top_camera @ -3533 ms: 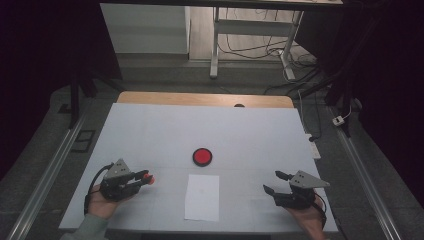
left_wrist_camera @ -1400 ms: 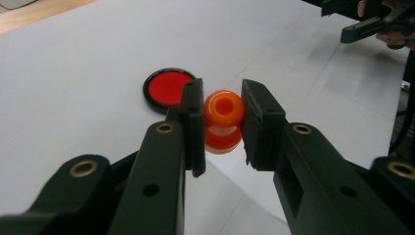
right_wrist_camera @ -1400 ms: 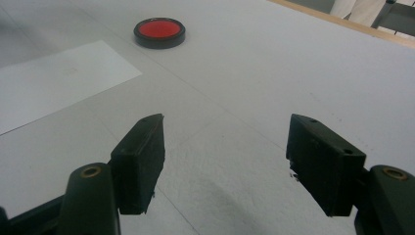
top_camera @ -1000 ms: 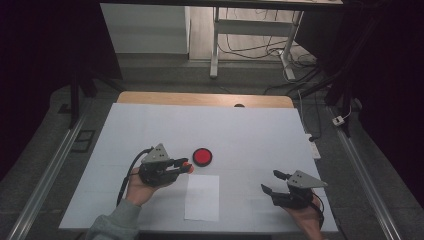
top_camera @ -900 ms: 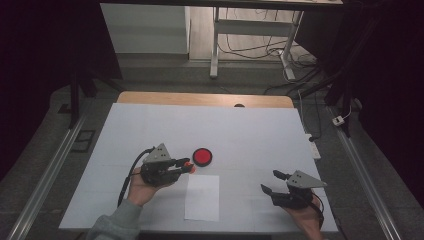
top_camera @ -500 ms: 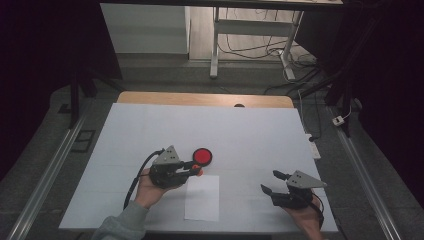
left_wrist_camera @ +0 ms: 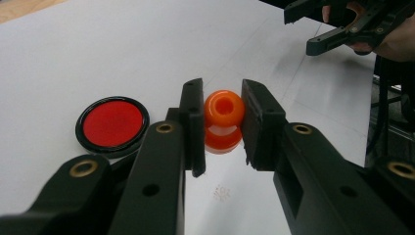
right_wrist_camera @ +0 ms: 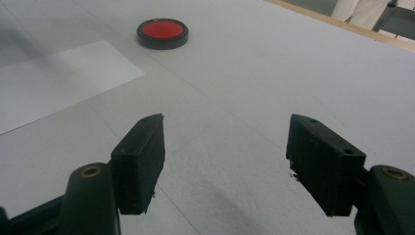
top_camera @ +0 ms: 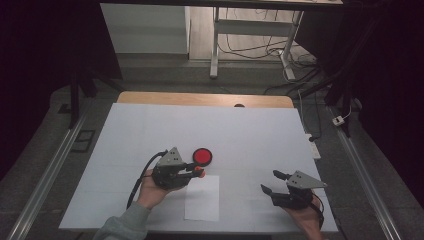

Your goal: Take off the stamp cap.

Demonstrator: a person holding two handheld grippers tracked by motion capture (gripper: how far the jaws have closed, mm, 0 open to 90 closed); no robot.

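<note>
The left hand-held gripper (top_camera: pixel 192 172) is clenched on a small orange stamp (left_wrist_camera: pixel 223 120), a rounded knob with a hole in its top, pinched between the two black jaws. It hangs over the near corner of the white sheet of paper (top_camera: pixel 202 198), just beside the red ink pad (top_camera: pixel 202 156) in its black rim. The right hand-held gripper (top_camera: pixel 272 182) rests well apart on the counter (top_camera: pixel 250 135), jaws spread wide with nothing between them.

The grip looks risky to me: the jaws meet the stamp on its curved sides, so a tilt or a hard press down could let it roll or squirt out. If it comes down crooked, the mark could smear, or land half off the sheet's edge. The loose paper might also slide, since nothing pins it.

The stamp's underside is hidden, so I cannot tell whether it carries ink. A faint mark shows on the paper below the jaws in the left gripper view, too dim to read.
</note>
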